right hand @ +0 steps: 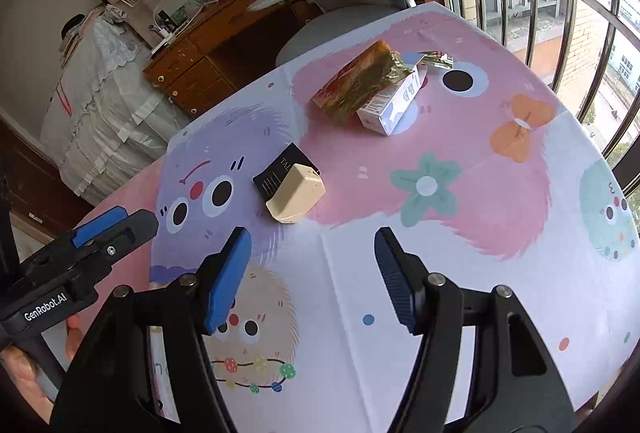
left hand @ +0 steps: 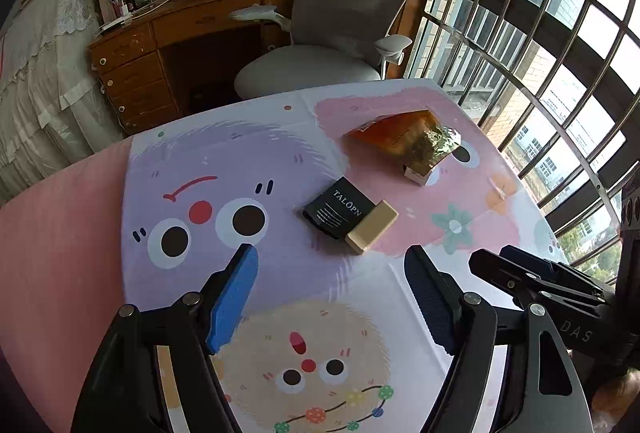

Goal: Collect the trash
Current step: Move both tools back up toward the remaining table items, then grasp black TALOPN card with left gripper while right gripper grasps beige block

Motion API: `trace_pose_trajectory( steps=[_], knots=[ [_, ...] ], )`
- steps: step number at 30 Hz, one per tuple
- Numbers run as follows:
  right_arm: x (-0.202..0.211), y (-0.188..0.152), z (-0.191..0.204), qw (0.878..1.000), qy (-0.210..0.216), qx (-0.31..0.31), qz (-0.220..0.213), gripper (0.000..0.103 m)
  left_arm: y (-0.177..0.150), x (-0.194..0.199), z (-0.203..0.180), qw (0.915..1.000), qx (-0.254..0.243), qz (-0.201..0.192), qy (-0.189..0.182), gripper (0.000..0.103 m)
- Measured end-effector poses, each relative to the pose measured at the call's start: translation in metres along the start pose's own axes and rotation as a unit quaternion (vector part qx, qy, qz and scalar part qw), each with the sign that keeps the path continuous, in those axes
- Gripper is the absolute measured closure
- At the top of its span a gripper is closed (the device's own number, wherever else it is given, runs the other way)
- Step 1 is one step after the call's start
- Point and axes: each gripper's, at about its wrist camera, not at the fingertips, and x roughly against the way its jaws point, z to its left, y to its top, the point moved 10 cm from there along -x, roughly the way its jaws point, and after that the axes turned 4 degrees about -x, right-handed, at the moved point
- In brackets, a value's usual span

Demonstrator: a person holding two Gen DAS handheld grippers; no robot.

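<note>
The trash lies in two small groups on the tabletop [left hand: 400,313], which is covered with a cartoon-printed cloth. Nearer to you is a black sachet marked TALOPN [left hand: 338,211], and a beige block-shaped packet [left hand: 372,227] rests on its edge, touching it. Farther away, toward the window, a crumpled orange and gold foil wrapper [left hand: 404,137] leans over a small white carton [right hand: 394,103]; the carton is mostly hidden under the wrapper in the left wrist view and shows better in the right wrist view. A small scrap of the same foil [right hand: 436,59] lies just behind the carton.

As far as you can judge, the task is at its very beginning: all pieces are on the cloth and nothing is collected yet. No bin, bag or other container for the trash appears in either view, so you cannot tell where the pieces must go.

Your left tool [left hand: 332,273] has its jaws wide apart and holds nothing; it hovers above the tabletop, near the black sachet. Your right tool [right hand: 312,253] is also spread apart and empty, just before the beige packet. In both views the other tool shows at the edge.

Behind the tabletop stand a grey office chair [left hand: 344,13] and a wooden desk [left hand: 140,45].
</note>
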Motion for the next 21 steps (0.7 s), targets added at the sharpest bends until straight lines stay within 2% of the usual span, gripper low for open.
trace_pose_trajectory(
  steps=[6, 11, 13, 15, 17, 21],
  knots=[
    [-0.104, 0.015, 0.018, 0.998, -0.022, -0.043, 0.032, 0.042, 0.017, -0.061, 0.043, 0.9997, -0.01, 0.022, -0.006, 0.026],
    [-0.166, 0.019, 0.014, 0.994, -0.046, -0.087, 0.052, 0.042, 0.027, -0.098, 0.062, 0.9991, -0.02, 0.033, -0.017, 0.026],
    [-0.176, 0.02, 0.012, 0.994, -0.051, -0.089, 0.045, 0.043, 0.03, -0.111, 0.064, 0.9986, -0.024, 0.037, -0.027, 0.026],
    [-0.183, 0.021, 0.011, 0.994, -0.053, -0.087, 0.049, 0.056, 0.031, -0.121, 0.062, 0.9981, -0.03, 0.039, -0.036, 0.026],
    [-0.185, 0.022, 0.011, 0.994, -0.038, -0.092, 0.053, 0.062, 0.036, -0.134, 0.06, 0.9974, -0.039, 0.041, -0.045, 0.026],
    [-0.173, 0.024, -0.004, 0.995, -0.038, -0.079, 0.051, 0.069, 0.037, -0.155, 0.031, 0.9937, -0.072, 0.054, -0.066, 0.026]
  ],
)
